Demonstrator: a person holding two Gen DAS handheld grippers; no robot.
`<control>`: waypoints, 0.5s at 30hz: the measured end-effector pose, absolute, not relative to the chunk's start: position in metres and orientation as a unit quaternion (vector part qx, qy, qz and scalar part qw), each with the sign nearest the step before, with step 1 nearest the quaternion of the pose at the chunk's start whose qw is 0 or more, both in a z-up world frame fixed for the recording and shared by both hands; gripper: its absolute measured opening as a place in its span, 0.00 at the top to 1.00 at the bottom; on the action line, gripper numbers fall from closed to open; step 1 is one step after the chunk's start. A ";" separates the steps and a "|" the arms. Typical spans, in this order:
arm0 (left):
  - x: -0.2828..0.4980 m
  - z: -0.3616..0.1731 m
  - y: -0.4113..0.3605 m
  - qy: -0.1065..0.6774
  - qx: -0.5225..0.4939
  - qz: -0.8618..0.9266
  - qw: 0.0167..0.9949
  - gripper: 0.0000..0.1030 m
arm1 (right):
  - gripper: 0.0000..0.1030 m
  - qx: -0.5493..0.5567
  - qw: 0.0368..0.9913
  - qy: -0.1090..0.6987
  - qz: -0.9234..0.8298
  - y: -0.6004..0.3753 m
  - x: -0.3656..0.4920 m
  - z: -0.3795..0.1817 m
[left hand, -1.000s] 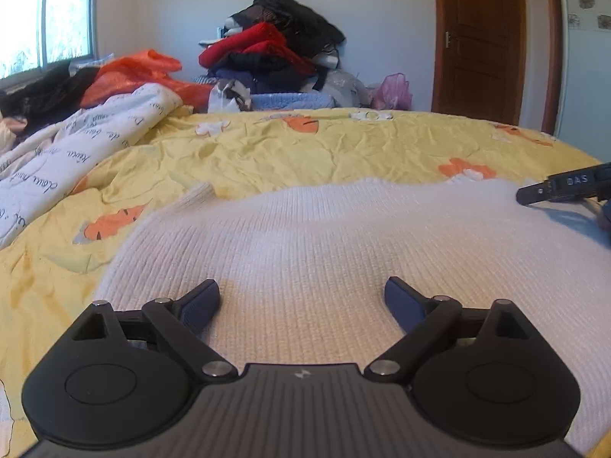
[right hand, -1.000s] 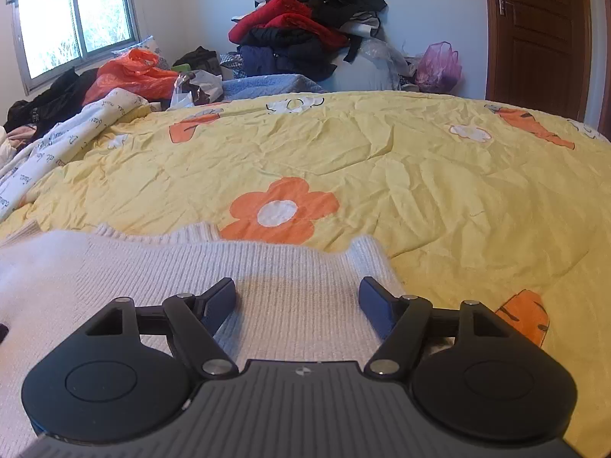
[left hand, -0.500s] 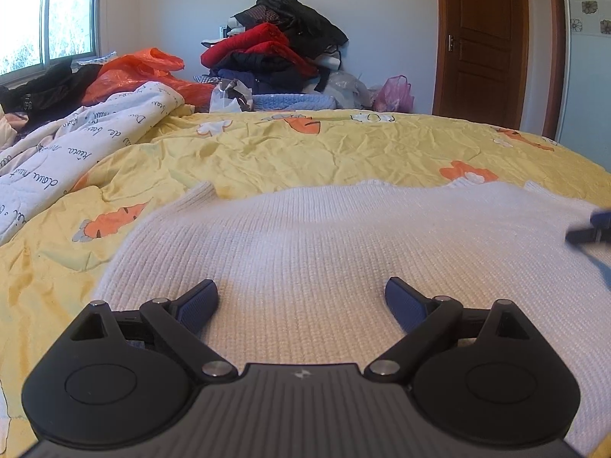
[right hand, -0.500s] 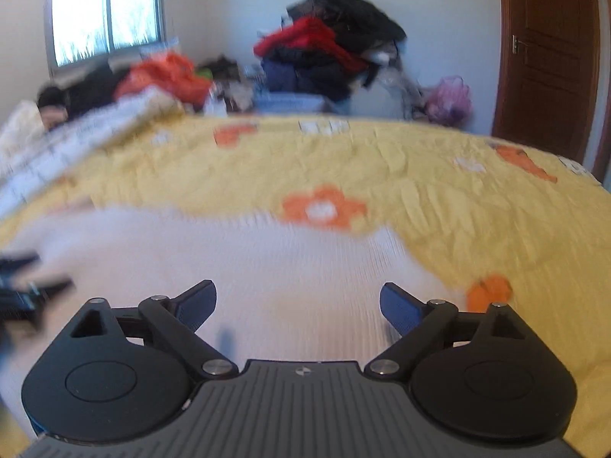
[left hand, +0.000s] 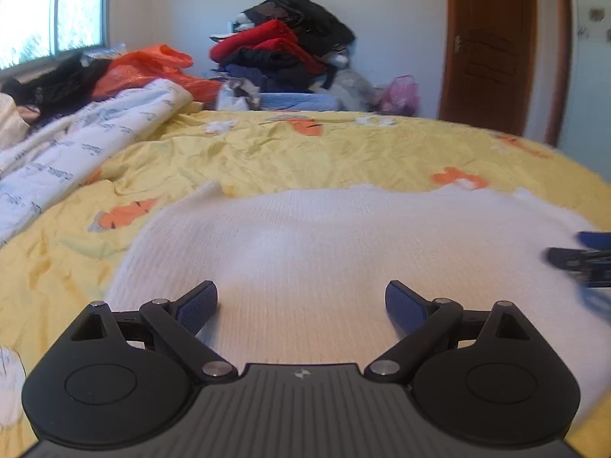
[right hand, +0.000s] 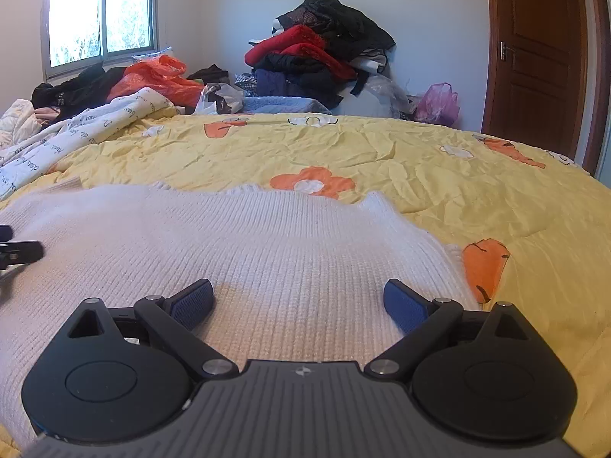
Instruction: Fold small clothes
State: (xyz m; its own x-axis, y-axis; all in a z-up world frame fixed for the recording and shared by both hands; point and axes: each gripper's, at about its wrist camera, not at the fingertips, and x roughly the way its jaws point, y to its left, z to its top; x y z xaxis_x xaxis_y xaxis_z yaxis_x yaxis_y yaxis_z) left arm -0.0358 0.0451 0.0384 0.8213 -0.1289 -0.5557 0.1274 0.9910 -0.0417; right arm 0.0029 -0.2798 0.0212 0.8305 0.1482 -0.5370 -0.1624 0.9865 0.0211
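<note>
On the yellow flowered bedspread [right hand: 439, 175] we find the white knit sweater [right hand: 267, 236] spread flat. Our left gripper [left hand: 301, 301] and right gripper [right hand: 298, 299] both sit low over it, jaws spread wide, nothing held; whether the pads touch the knit we cannot tell. Clothes pile [right hand: 324, 49] beyond.
</note>
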 end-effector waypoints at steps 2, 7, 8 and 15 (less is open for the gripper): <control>-0.055 0.040 0.046 0.288 -0.010 -0.077 0.955 0.07 | 0.06 -0.011 0.957 0.279 0.081 -0.280 0.003 0.022; -0.072 0.018 0.047 0.284 0.003 -0.070 0.956 0.07 | 0.06 -0.006 0.957 0.277 0.084 -0.281 0.003 0.022; -0.073 0.017 0.045 0.280 0.009 -0.067 0.958 0.07 | 0.06 -0.005 0.957 0.277 0.084 -0.281 0.003 0.022; -0.070 0.016 0.043 0.281 0.012 -0.065 0.957 0.06 | 0.05 -0.005 0.956 0.280 0.086 -0.281 0.004 0.023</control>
State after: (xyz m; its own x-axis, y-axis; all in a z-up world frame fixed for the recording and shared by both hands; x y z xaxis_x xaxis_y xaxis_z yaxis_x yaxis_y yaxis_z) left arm -0.0701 0.0430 0.0165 0.8338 -0.1169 -0.5396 0.1303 0.9914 -0.0134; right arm 0.0036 -0.2814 0.0227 0.8281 0.1617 -0.5368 -0.1677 0.9851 0.0380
